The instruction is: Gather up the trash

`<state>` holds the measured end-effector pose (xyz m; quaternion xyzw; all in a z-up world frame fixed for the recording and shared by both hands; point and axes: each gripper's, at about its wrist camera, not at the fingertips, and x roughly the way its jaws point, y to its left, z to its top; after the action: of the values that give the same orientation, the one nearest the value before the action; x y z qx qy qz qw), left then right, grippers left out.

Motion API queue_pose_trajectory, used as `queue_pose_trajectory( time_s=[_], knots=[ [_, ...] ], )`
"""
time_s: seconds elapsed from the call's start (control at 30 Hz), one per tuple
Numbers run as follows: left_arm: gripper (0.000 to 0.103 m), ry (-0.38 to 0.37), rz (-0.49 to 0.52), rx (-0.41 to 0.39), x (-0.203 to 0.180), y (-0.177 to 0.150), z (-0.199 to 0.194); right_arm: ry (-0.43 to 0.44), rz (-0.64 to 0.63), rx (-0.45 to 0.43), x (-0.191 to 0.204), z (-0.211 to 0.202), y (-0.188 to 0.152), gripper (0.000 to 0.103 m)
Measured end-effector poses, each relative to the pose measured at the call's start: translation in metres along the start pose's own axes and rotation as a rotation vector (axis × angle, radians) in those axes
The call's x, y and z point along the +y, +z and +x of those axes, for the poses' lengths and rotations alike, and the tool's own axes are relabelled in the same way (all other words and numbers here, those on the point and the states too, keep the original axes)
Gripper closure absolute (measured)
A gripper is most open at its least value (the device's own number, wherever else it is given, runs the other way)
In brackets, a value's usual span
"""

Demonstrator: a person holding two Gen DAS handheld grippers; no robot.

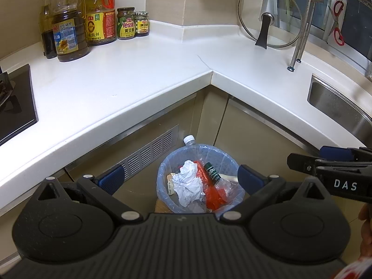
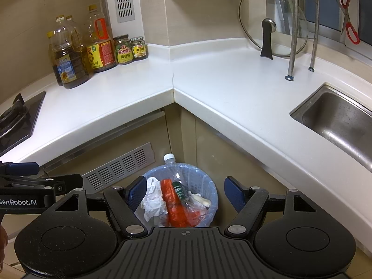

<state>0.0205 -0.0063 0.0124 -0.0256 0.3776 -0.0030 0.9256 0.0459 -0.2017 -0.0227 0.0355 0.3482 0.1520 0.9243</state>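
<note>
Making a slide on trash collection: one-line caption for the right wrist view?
Open right gripper above a lined trash bin of crumpled paper and bottles.

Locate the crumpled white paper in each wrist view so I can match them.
Left wrist: the paper lies in the bin, lower centre, left of the red wrapper.
Right wrist: the paper sits at the bin's left side, lower centre, by the left fingertip.
Shared landmark: the glass lid leaning at the counter's back, upper right.

White crumpled paper (image 1: 188, 182) and orange-red wrapper (image 1: 210, 194) in pale-blue-lined bin (image 1: 162, 186); white counter (image 1: 130, 74).
</note>
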Motion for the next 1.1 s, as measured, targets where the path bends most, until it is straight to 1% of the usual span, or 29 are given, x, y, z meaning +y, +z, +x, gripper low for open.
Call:
queue_pose_trajectory(
  time_s=[1.1],
  knots=[
    [0.0, -0.005, 0.001, 0.003, -0.0009, 0.0001, 0.0012, -0.003, 0.0, 0.0, 0.0017, -0.0004, -0.0002, 0.029]
  ],
)
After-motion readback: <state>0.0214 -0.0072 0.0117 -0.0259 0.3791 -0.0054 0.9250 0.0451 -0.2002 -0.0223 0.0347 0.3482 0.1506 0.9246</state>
